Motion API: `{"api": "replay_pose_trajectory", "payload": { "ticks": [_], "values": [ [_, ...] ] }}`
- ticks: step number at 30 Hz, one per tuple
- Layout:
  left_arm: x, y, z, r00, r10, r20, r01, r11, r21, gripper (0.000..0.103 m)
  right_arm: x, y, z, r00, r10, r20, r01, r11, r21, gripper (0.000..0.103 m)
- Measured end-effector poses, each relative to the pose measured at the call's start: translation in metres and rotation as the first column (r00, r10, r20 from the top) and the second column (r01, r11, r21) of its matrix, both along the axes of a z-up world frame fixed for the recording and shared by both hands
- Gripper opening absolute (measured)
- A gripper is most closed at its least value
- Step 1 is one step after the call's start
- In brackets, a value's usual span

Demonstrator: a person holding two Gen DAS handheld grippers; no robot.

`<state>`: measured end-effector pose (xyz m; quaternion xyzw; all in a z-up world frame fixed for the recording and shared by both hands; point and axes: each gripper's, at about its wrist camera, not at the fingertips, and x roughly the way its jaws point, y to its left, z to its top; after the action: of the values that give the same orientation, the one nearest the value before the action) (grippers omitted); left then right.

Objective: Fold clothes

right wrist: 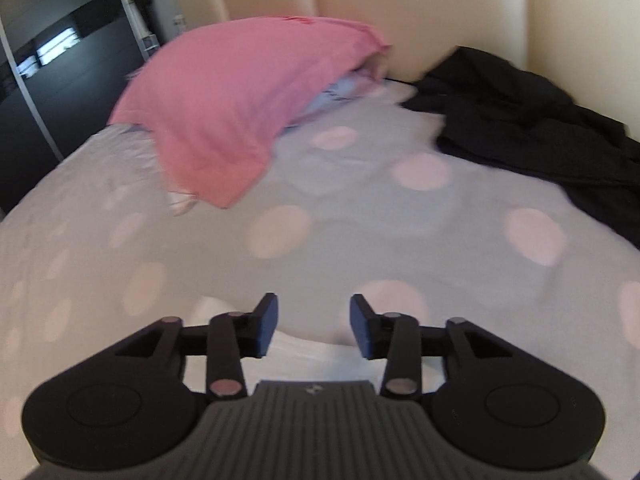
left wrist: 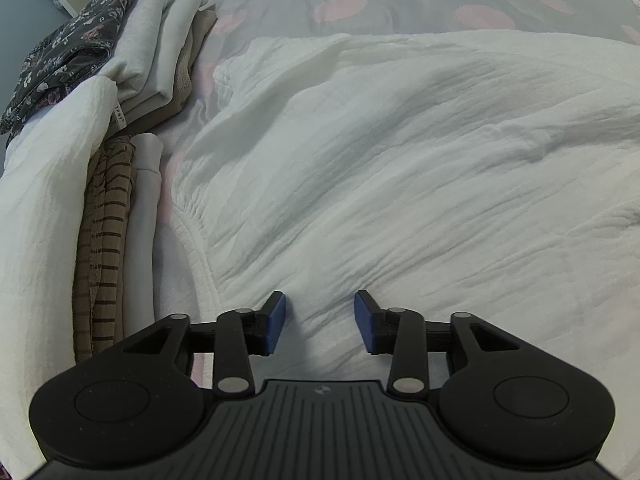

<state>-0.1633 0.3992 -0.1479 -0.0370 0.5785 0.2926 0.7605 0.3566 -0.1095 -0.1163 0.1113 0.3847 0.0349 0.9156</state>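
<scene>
Judging from what lies on the bed, the folding is partly done. Ahead and to the left of the left gripper (left wrist: 320,322) there are 2 stacks of folded clothes (left wrist: 132,80): the farther one has cream and beige pieces with a dark floral garment (left wrist: 68,48) on top, and the nearer one shows a brown striped piece (left wrist: 102,240) under a white cloth. Directly in front of this gripper, and under its fingers, a white crinkled garment (left wrist: 400,168) is spread on the grey bedsheet with pink dots (left wrist: 360,0); it looks wrinkled and not yet folded, so I think it is the piece in work. The left gripper is released, its blue pads (left wrist: 276,322) apart, with nothing between them. The right gripper (right wrist: 313,326) is also released and grasps nothing; below its fingers only a small white edge of cloth is visible, probably the same garment, but the picture is blurred. Far ahead and to its right, a black garment (right wrist: 520,120) lies crumpled near the headboard and seems to wait for folding. Ahead and to its left lies a pink pillow (right wrist: 240,100).
</scene>
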Motion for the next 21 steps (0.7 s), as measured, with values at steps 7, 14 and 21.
{"api": "replay_pose_trajectory", "payload": {
  "ticks": [7, 14, 21],
  "values": [
    [-0.001, 0.002, -0.005, 1.0, -0.013, 0.008, 0.013, 1.0, 0.012, 0.041, 0.046, 0.074, -0.017, 0.983, 0.162, -0.091, -0.175, 0.972, -0.158, 0.058],
    [0.0, 0.005, -0.007, 1.0, -0.009, 0.018, 0.009, 1.0, 0.01, 0.044, 0.063, 0.088, -0.043, 0.953, 0.215, -0.214, -0.261, 0.94, -0.22, 0.012],
    [-0.001, 0.004, -0.004, 1.0, -0.009, 0.021, 0.009, 1.0, 0.011, 0.044, 0.052, 0.082, -0.005, 0.982, 0.175, -0.077, -0.19, 0.937, -0.295, 0.008]
  ]
}}
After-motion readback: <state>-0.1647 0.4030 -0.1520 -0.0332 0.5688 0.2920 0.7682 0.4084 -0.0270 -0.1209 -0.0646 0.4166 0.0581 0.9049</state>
